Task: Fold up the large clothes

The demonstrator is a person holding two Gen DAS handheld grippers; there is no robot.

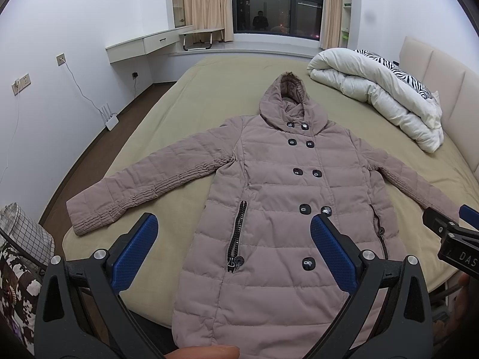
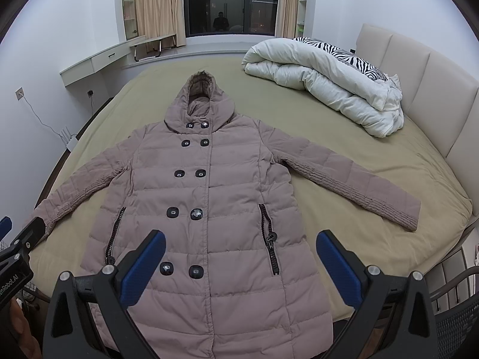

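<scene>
A long dusty-pink hooded down coat [image 1: 275, 197] lies flat, front up and buttoned, on the olive bed [image 1: 185, 110], both sleeves spread out to the sides. It also shows in the right wrist view [image 2: 209, 209]. My left gripper [image 1: 233, 233] is open and empty, held above the coat's lower left part near the hem. My right gripper [image 2: 239, 248] is open and empty, above the coat's lower right part. Each gripper shows at the edge of the other's view, the right one [image 1: 449, 224] and the left one [image 2: 18, 233].
A rolled white duvet [image 1: 374, 89] with a zebra-print pillow [image 1: 398, 71] lies at the bed's far right by the padded headboard [image 1: 443, 68]. A wall desk [image 1: 143, 45], a router [image 1: 110, 119] and cables are at left. A basket [image 1: 21, 239] stands near the bed's left corner.
</scene>
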